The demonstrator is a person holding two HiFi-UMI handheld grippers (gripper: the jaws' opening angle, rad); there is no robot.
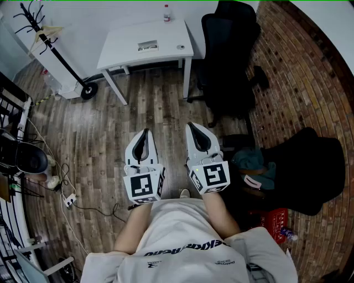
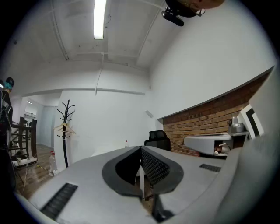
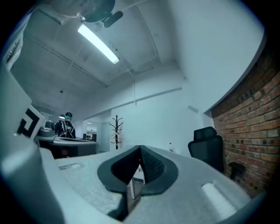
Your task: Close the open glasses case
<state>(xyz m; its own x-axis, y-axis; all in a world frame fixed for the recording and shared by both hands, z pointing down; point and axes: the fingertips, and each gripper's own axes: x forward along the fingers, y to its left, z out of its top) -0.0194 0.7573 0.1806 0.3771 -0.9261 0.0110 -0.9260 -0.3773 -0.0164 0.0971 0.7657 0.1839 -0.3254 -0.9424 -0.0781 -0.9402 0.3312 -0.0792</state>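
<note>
A small grey case-like object [image 1: 147, 46], too small to tell if it is the glasses case or whether it is open, lies on the white table [image 1: 124, 41] at the far side of the room. My left gripper [image 1: 145, 132] and right gripper [image 1: 191, 126] are held side by side over the wooden floor, well short of the table. In the left gripper view the left gripper [image 2: 141, 149] has its jaws pressed together with nothing between them. The right gripper [image 3: 140, 148] in the right gripper view is likewise shut and empty. The table top is hidden behind the jaws in both gripper views.
A black office chair [image 1: 227, 52] stands right of the table, against a brick wall [image 1: 304, 77]. A coat rack [image 1: 52, 47] stands left of it. A bottle [image 1: 166, 12] and a small round item [image 1: 181, 47] are on the table. Bags [image 1: 298, 166] lie to my right, cables [image 1: 69, 199] to my left.
</note>
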